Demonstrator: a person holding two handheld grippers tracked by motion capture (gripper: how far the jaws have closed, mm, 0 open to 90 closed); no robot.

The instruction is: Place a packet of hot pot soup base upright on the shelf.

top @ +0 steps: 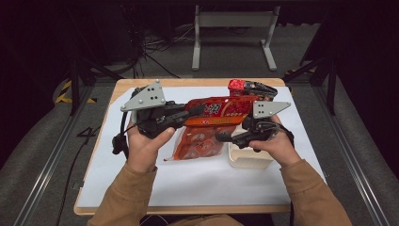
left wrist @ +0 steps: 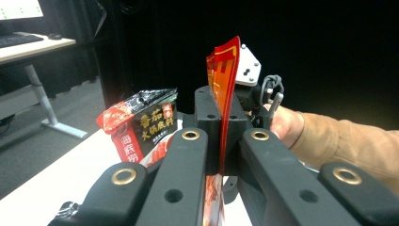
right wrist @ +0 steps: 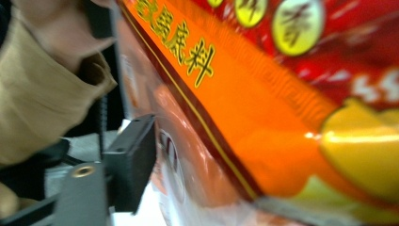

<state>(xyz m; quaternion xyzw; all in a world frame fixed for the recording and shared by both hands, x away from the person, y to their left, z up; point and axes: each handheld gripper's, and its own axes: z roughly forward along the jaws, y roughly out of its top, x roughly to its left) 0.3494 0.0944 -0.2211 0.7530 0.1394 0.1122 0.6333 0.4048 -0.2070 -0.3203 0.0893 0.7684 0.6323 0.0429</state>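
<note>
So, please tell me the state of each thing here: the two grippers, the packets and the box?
Left gripper: shut on the orange packet's edge.
Right gripper: cannot tell whether shut; the orange packet covers it.
Orange packet: lifted off the table, stretched between both grippers.
Red and black packet: upright on the table, top crumpled.
Pale box: on the table, beneath the right hand.

Left tongs [left wrist: 221,141] are clamped on the thin edge of an orange-red pouch [left wrist: 225,80], which stands upright between the jaws. Just left of that pouch, a black-and-red sauce packet [left wrist: 141,125] sits on the white tabletop [left wrist: 56,188]; right of it, a tan-sleeved hand [left wrist: 287,125].
</note>
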